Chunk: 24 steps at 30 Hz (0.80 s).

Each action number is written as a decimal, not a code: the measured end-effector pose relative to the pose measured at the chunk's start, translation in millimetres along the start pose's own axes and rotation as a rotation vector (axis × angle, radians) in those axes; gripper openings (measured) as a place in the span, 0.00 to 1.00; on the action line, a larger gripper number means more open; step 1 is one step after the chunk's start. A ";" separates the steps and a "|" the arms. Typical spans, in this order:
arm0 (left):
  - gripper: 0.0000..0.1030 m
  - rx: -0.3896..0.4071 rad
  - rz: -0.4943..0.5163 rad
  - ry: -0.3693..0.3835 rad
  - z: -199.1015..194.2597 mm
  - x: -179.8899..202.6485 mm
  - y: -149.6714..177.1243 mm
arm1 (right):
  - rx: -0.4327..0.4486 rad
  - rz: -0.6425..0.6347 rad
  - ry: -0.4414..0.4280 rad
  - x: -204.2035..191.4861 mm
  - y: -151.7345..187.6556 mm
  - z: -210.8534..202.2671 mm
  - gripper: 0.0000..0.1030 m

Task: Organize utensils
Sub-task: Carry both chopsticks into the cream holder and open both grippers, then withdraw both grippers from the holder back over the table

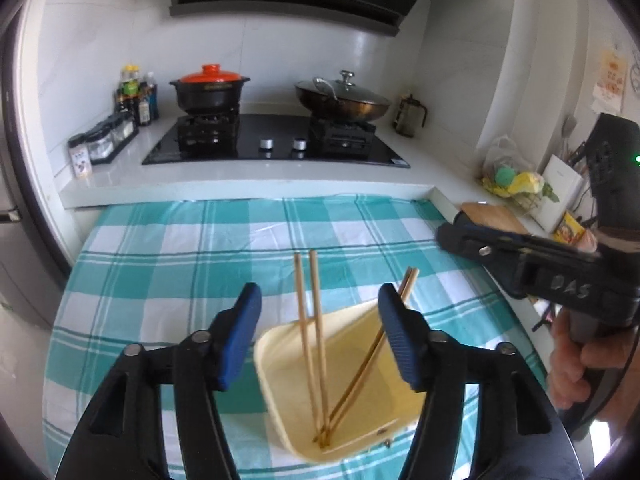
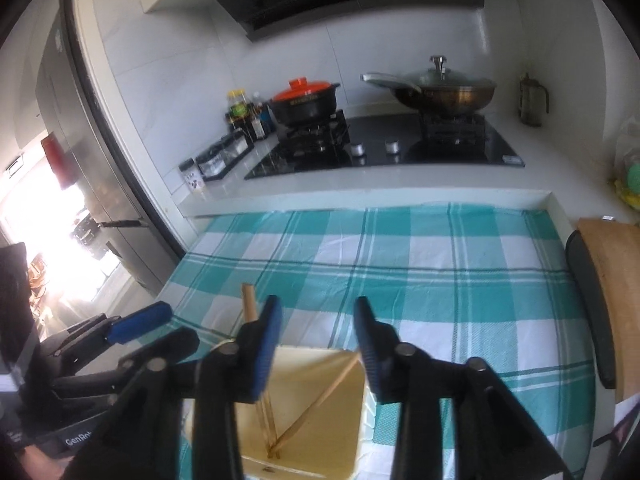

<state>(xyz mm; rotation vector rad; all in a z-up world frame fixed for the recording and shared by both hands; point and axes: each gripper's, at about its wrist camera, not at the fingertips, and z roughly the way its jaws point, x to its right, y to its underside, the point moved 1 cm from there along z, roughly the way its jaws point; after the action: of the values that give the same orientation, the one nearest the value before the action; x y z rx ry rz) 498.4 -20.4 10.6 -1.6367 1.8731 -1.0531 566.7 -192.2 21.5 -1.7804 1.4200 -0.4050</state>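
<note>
Both grippers are hanging with their jaws apart and gripping nothing: the left gripper (image 1: pixel 320 308) is hovering over the cream tray (image 1: pixel 280 364), and the right gripper (image 2: pixel 318 322) is hovering over the same tray (image 2: pixel 316 432) from the other side. Lying in the tray are four wooden chopsticks (image 1: pixel 316 344), their lower ends gathering in its near corner and their upper ends fanning out over the far rim, two to the left and two to the right; the right wrist view is showing them (image 2: pixel 316 404) crossing in the same way. Underneath, the teal and white checked cloth (image 1: pixel 192 248) is covering the table. Farther back, the white counter (image 1: pixel 248 184) is carrying the black hob (image 1: pixel 276 144), with an orange-lidded pot (image 1: pixel 210 88) sitting on its left burner and a glass-lidded wok (image 1: pixel 344 100) on its right.
</note>
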 end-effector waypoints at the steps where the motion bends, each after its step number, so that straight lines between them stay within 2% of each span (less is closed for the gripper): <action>1: 0.67 -0.003 0.007 -0.004 -8.3 -1.1 2.8 | 0.013 -0.012 0.007 -2.7 -0.8 -9.6 0.47; 5: 0.78 -0.018 0.050 -0.027 -48.4 -1.6 27.5 | 0.033 -0.092 0.079 -17.7 14.7 -57.6 0.52; 7: 0.81 -0.030 0.080 -0.039 -68.5 0.6 45.5 | 0.026 -0.113 0.097 -22.1 28.7 -77.8 0.54; 13: 0.91 -0.053 0.128 -0.061 -126.9 10.4 120.2 | 0.005 -0.179 0.145 -33.3 101.4 -140.7 0.54; 18: 0.94 -0.062 0.093 -0.070 -160.8 14.5 191.2 | -0.003 -0.135 0.145 -28.9 177.6 -185.2 0.58; 24: 0.94 -0.054 -0.014 -0.110 -179.8 17.0 259.2 | 0.022 -0.134 0.304 -32.2 262.9 -221.9 0.58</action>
<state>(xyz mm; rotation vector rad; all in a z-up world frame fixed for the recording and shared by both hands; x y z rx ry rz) 196.5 12.2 -76.6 -1.7046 1.8358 -0.9056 231.6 -260.0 -29.2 -1.8598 1.4968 -0.7865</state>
